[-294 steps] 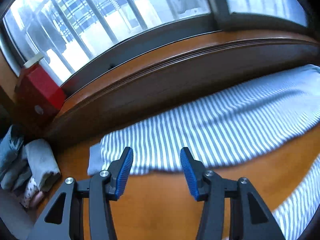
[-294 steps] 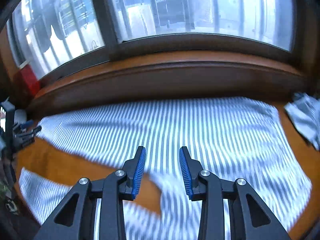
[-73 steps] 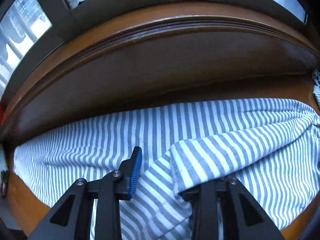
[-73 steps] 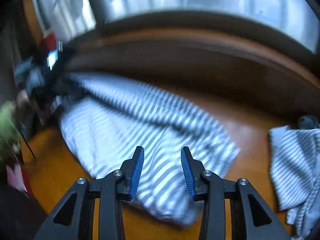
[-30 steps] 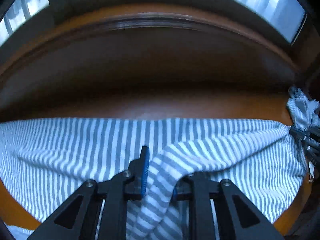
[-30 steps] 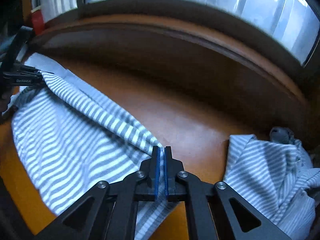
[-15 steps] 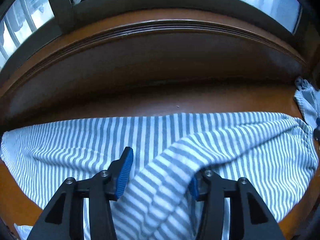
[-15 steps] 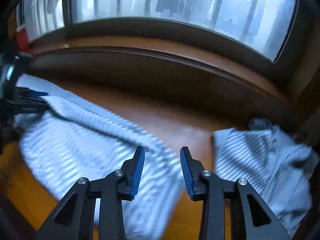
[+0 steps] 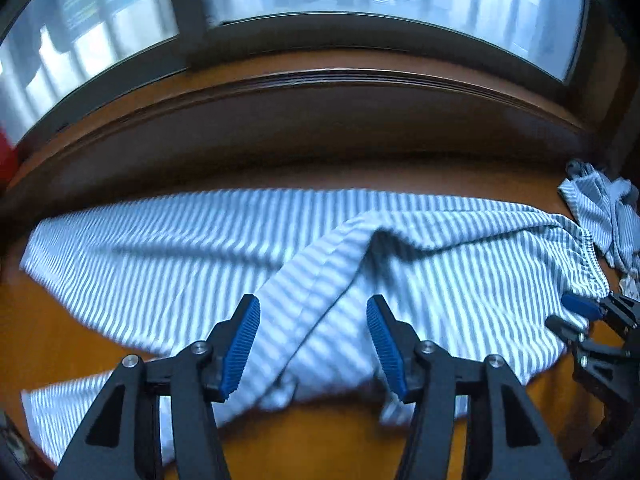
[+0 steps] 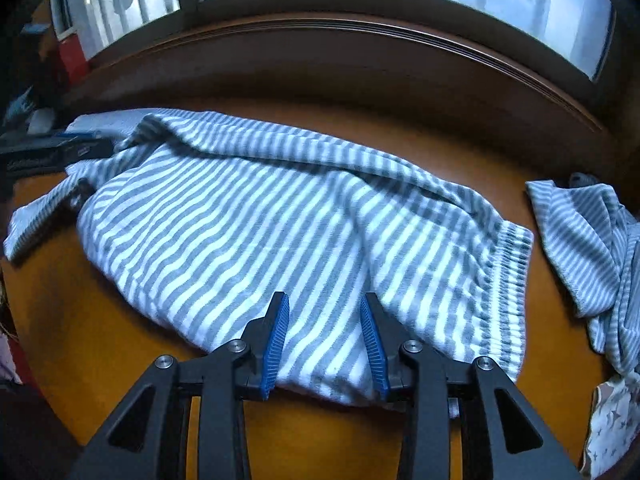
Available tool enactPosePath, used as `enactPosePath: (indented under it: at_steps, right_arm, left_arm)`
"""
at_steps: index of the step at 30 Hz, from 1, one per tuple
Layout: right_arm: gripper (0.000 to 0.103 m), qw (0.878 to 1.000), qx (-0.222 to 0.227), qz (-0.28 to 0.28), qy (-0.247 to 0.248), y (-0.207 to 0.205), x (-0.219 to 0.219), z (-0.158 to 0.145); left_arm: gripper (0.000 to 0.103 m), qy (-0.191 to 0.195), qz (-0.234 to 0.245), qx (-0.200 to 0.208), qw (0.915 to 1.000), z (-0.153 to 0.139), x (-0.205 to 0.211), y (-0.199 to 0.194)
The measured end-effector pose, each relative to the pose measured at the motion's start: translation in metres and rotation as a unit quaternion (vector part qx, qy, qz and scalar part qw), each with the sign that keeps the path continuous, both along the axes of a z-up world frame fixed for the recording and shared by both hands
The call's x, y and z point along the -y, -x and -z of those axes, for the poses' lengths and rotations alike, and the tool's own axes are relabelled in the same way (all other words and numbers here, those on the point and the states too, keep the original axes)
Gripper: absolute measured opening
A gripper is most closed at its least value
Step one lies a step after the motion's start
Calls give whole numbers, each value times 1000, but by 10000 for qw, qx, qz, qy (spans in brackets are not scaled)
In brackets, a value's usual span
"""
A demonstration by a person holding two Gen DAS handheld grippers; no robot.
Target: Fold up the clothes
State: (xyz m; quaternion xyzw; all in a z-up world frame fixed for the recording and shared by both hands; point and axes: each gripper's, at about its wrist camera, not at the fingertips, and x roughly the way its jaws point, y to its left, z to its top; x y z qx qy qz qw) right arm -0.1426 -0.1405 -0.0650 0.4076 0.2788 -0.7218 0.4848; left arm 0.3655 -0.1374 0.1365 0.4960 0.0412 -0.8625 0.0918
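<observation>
The striped trousers (image 10: 260,232) (folded lengthwise) are released on the bench (image 10: 100,340); left gripper (image 9: 313,346) fingers are opening, right gripper (image 10: 325,344) fingers are spread.

The grey-and-white striped garment (image 10: 256,216) lies folded and rumpled across the orange-brown wooden surface, its ribbed band at the right.

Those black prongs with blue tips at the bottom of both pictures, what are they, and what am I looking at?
They are hand-held grippers; a person holds one in each hand, each with a camera looking along its fingers. One picture is from the left gripper, whose jaws are opening; the other from the right gripper. Neither holds anything. On the wooden table by a window lies striped grey-and-white clothing, partly folded, with more striped laundry crumpled at its right.
</observation>
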Motion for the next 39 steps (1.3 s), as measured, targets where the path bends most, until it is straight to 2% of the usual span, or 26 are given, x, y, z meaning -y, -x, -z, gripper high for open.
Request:
enactPosePath:
  at_steps: [3, 6, 10, 12, 14, 17, 19, 22, 25, 30, 33, 39]
  right_arm:
    - [37, 9999, 78, 113, 50, 7, -4, -2]
    - [37, 9996, 116, 220, 143, 9, -5, -8]
    - [38, 9978, 162, 342, 550, -2, -8, -27]
    - [38, 9965, 366, 298, 691, -12, -7, -35]
    - [38, 9956, 547, 164, 747, -29, 0, -42]
    - [38, 9953, 591, -49, 760, -56, 7, -43]
    - [39, 9954, 573, -127, 762, -70, 17, -43]
    - [39, 9952, 612, 13, 765, -103, 48, -23]
    - [39, 9933, 750, 413, 779, -131, 63, -18]
    - [39, 9850, 1156, 913, 900, -177, 76, -18]
    - [39, 9798, 1464, 1000, 925, -202, 85, -13]
    - [39, 9634, 2248, 1111, 950, -221, 99, -4]
  left_arm:
    - [53, -110, -193, 77, 9997, -1, 1, -25]
    - [53, 181, -406, 164, 9989, 5, 8, -40]
    - [53, 358, -651, 301, 9968, 1, 22, -64]
    - [53, 367, -780, 328, 9957, 12, 22, -54]
    - [53, 314, -854, 297, 9954, 30, 45, -56]
    - [53, 207, -855, 210, 9959, 35, 73, -72]
    - [53, 177, -779, 163, 9967, 41, 94, -73]
    - [53, 188, -492, 130, 9985, 42, 118, -79]
    - [53, 166, -134, 165, 9996, 49, 148, -80]
    - [53, 161, 282, 189, 9993, 45, 180, -91]
    - [53, 87, 420, 238, 9988, 48, 198, -91]
    - [53, -46, 538, 246, 9982, 56, 225, -82]
